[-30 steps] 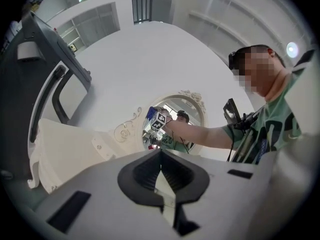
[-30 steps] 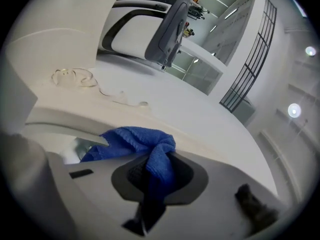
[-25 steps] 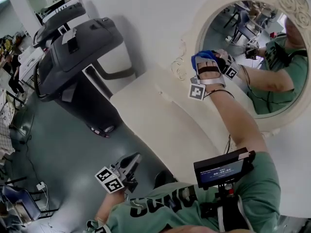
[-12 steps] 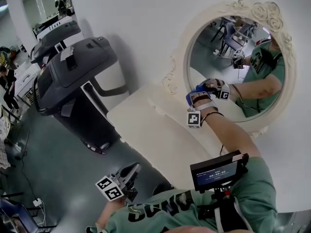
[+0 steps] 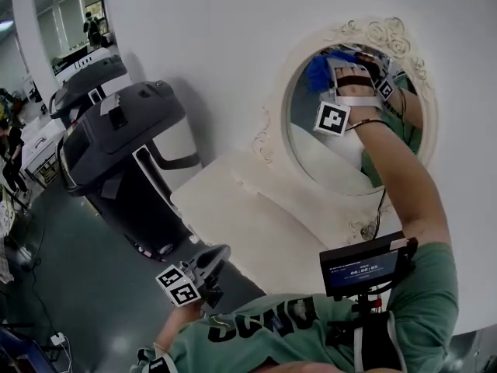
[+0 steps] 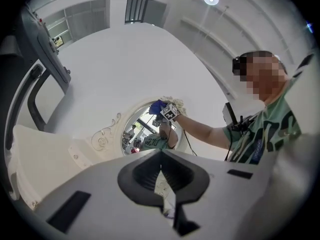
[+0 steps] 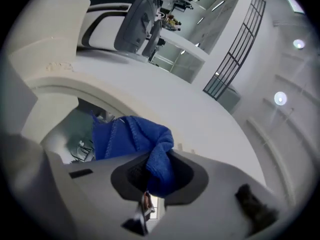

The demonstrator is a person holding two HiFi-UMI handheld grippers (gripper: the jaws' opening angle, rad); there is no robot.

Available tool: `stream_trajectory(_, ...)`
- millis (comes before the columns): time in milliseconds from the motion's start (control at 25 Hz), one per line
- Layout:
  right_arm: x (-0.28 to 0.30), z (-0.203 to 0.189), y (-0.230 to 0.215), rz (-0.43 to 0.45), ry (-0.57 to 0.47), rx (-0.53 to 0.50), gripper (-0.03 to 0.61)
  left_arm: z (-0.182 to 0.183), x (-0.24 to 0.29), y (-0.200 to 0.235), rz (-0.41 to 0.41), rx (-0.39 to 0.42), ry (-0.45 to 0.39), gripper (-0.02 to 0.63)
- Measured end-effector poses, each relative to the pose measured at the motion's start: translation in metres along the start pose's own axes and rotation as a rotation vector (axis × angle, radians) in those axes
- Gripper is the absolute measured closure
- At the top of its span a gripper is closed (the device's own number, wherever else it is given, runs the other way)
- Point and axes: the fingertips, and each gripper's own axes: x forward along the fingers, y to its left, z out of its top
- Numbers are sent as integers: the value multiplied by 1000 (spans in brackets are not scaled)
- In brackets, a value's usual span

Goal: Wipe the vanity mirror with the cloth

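Observation:
The oval vanity mirror (image 5: pixel 342 158) has an ornate white frame (image 5: pixel 273 123) and hangs on the white wall above a white tabletop. My right gripper (image 5: pixel 332 67) is raised to the top of the glass, shut on a blue cloth (image 5: pixel 317 72) that presses against the mirror. In the right gripper view the blue cloth (image 7: pixel 131 136) bunches out of the right gripper (image 7: pixel 155 158), over the mirror glass (image 7: pixel 67 134). My left gripper (image 5: pixel 208 264) hangs low by my waist, shut and holding nothing. The left gripper (image 6: pixel 161 153) looks up at the mirror (image 6: pixel 142 134) and cloth (image 6: pixel 157 106).
A dark grey treadmill-like machine (image 5: pixel 116 130) stands left of the white vanity tabletop (image 5: pixel 248 216). A small screen device (image 5: pixel 363 266) sits on my chest. Farther left are more machines and a person (image 5: pixel 92 28) in the distance.
My right gripper has swept the blue cloth from the lower left part of the glass up to the top of the mirror. The left gripper has stayed low by my waist.

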Motion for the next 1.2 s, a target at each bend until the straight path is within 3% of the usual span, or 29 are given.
stream_trajectory(160, 18, -12, -30, -61, 12, 1, 531, 4, 0, -2, -9, 1, -7, 603)
stream_trajectory(360, 24, -11, -7, -21, 18, -5, 532, 10, -3, 4, 10, 9, -13, 603)
stream_trajectory(520, 22, -21, -24, -133, 95, -82, 534, 17, -2, 14, 38, 47, 1, 603)
stream_trajectory(600, 21, -13, -12, -117, 70, -61, 534, 25, 3, 19, 52, 90, 2, 604)
stream_trajectory(760, 11, 21, 54, -48, 7, -92, 534, 57, 23, 25, 69, 227, 2, 603)
stream_trajectory(960, -12, 83, 182, 88, -81, -137, 534, 103, 48, 46, 119, 428, 17, 603)
stream_trajectory(1200, -59, 127, 330, 286, -145, -206, 534, 99, 64, 54, 114, 469, 66, 603)
